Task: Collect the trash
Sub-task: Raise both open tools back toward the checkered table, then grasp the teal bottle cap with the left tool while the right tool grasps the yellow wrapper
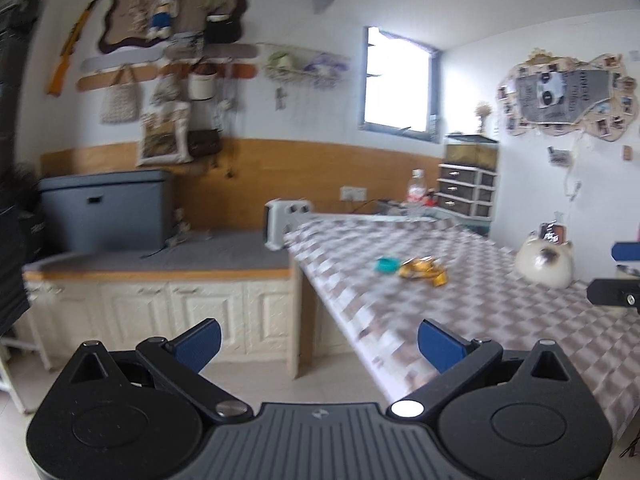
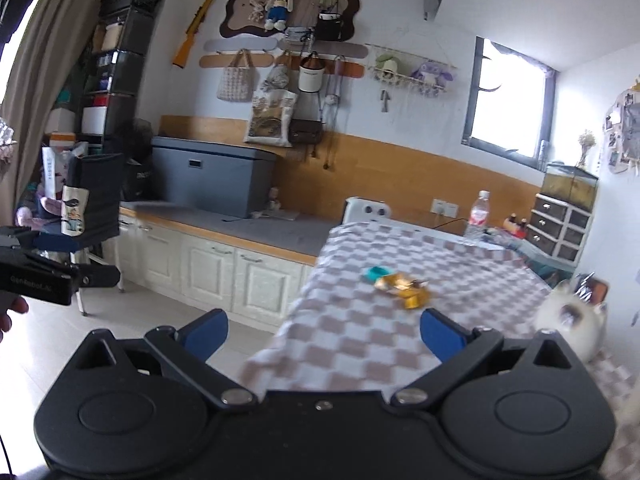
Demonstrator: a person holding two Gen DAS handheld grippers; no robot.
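Splayed blue-padded claw (image 2: 322, 334), crinkled gold wrapper (image 2: 404, 286)

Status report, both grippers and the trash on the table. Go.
Left gripper open, empty. Right gripper open, empty. Yellow wrapper and teal scrap lie untouched on the checkered table. Nothing in the way.
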